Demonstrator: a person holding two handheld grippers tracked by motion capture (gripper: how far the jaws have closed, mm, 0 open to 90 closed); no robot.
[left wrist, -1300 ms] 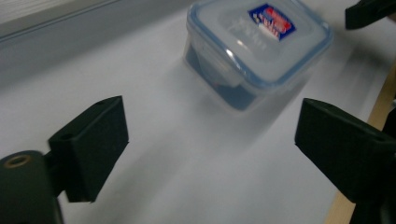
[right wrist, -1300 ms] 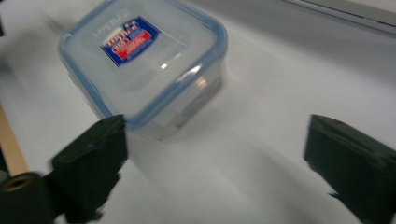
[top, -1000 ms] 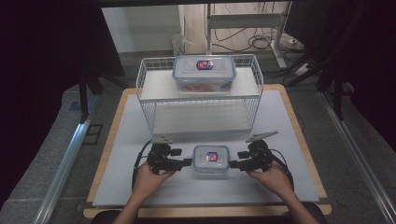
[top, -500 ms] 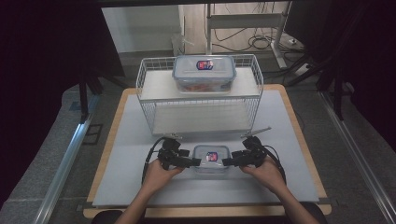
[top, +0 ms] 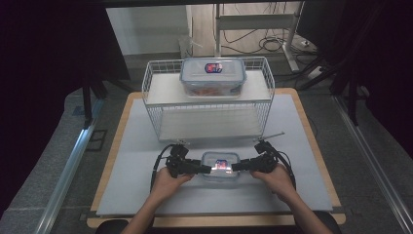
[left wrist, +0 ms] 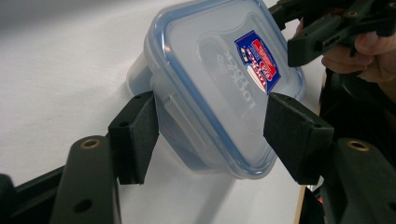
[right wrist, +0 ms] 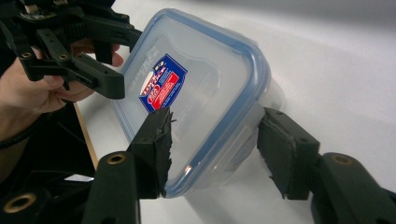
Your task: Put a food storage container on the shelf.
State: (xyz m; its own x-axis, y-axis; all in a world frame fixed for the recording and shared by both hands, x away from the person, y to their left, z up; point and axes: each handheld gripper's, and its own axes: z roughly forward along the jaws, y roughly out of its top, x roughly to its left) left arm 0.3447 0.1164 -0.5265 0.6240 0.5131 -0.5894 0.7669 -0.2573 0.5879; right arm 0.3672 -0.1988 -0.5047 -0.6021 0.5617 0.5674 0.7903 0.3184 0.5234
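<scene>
A small clear lidded container (top: 220,167) with a blue seal and a red-blue label lies on the white mat near the front edge. My left gripper (top: 204,169) is at its left end and my right gripper (top: 236,167) at its right end. In the left gripper view the container (left wrist: 219,84) sits between my pads, which touch its side wall and lid; the jaws of the left gripper (left wrist: 210,135) have just been closing. In the right gripper view the right gripper (right wrist: 215,144) also straddles the container (right wrist: 201,88), pads against it, its jaws having just closed further.
A white wire rack (top: 151,105) stands behind the grippers. On its top shelf sits a second, larger lidded container (top: 213,75); the lower shelf is bare. The mat (top: 126,190) lies on a wooden board, with dark floor and cables beyond.
Both grippers have moved inward from the container's sides onto its two ends, the left one also sinking a little. Their jaws have narrowed onto the container.
</scene>
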